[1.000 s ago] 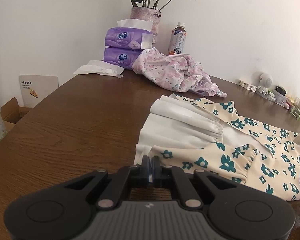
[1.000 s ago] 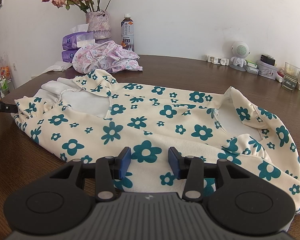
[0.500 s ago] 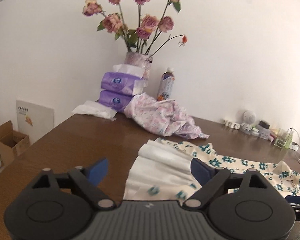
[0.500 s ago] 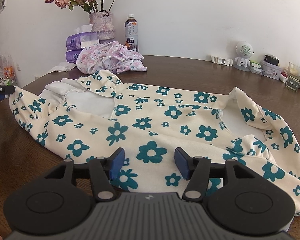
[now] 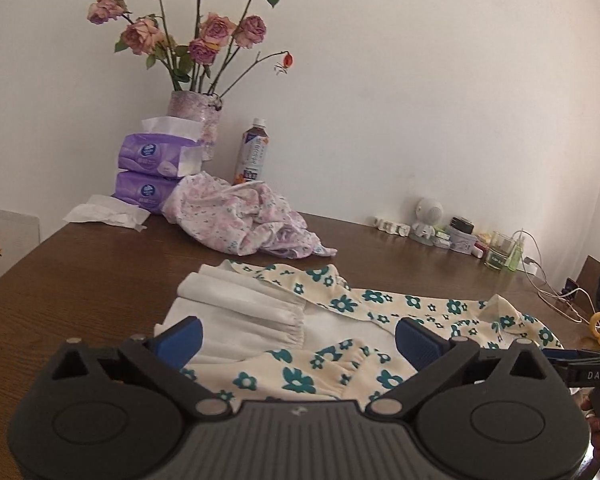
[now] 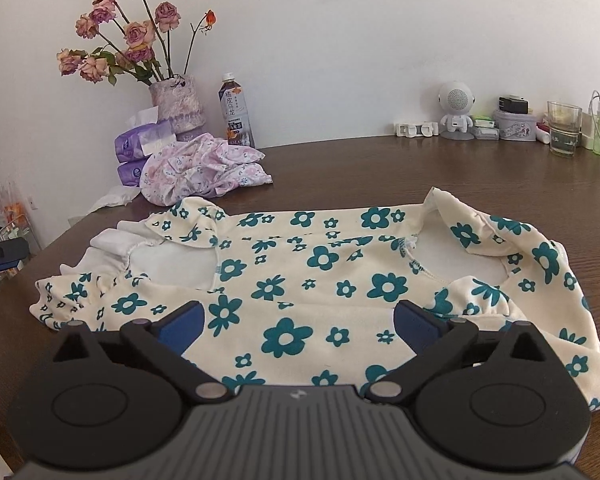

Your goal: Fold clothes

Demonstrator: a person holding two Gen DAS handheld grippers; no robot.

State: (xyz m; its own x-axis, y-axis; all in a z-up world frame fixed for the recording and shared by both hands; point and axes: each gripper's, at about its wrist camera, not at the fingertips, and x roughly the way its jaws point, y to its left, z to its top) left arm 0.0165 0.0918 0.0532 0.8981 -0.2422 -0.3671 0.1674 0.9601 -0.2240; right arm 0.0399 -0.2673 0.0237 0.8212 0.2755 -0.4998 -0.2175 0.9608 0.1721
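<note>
Upper left of your right view: vase of roses (image 6: 175, 101), bottle (image 6: 235, 111), purple tissue packs (image 6: 140, 148). Upper right: small white robot figure (image 6: 456, 110), drinking glass (image 6: 563, 128), on the wooden table (image 6: 360, 168).

Bare table (image 6: 380, 168) behind garment (image 6: 320, 256), clutter (image 6: 512, 120) beyond

Floral garment (image 5: 340, 344) on table (image 5: 80, 300)

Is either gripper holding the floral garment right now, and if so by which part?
Nothing is held. The left gripper and right gripper both have jaws opening wide, with pads clear of the floral garment, which lies flat on the table.
</note>
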